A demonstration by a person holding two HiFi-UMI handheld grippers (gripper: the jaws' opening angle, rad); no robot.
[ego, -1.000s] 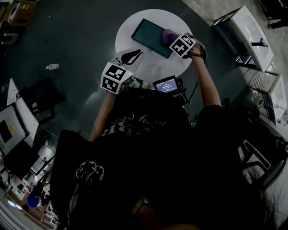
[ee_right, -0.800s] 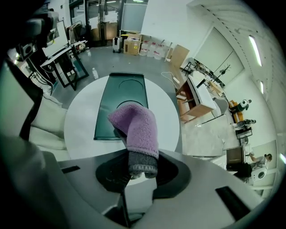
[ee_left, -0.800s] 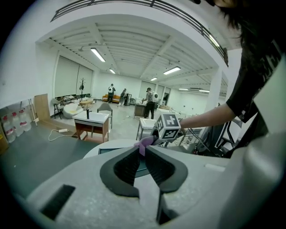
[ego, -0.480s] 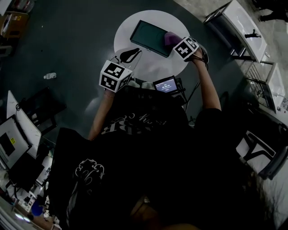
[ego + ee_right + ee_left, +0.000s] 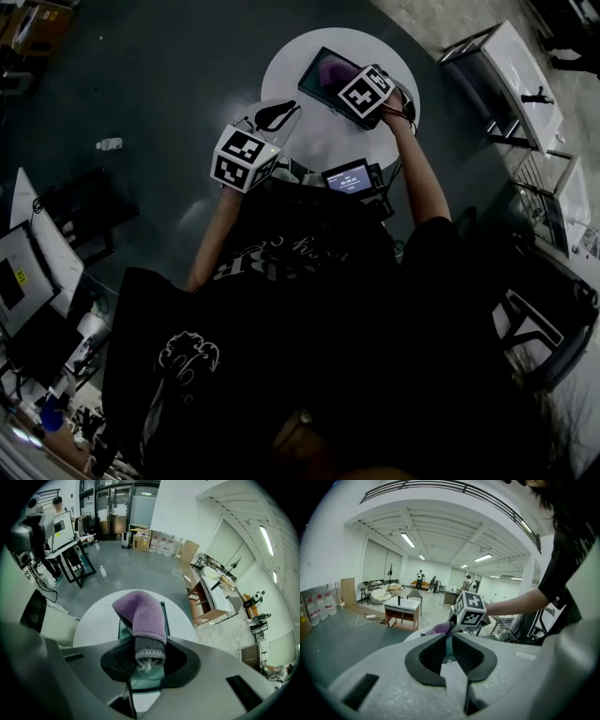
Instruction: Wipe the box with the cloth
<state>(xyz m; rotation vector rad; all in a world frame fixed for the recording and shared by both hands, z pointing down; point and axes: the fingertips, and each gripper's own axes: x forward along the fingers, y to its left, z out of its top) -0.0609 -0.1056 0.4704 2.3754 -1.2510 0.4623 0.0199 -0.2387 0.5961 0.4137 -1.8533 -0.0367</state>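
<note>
Right hand-held gripper (image 5: 146,660) clenched on purple cloth (image 5: 140,613); the cloth rests on the dark teal box (image 5: 315,82). Box lies flat on round white desk (image 5: 309,141). Left hand-held gripper (image 5: 447,644): jaws together, empty, over the desk's edge.

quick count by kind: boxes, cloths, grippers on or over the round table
box: 1
cloth: 1
grippers: 2 (left gripper, right gripper)
total: 4
</note>
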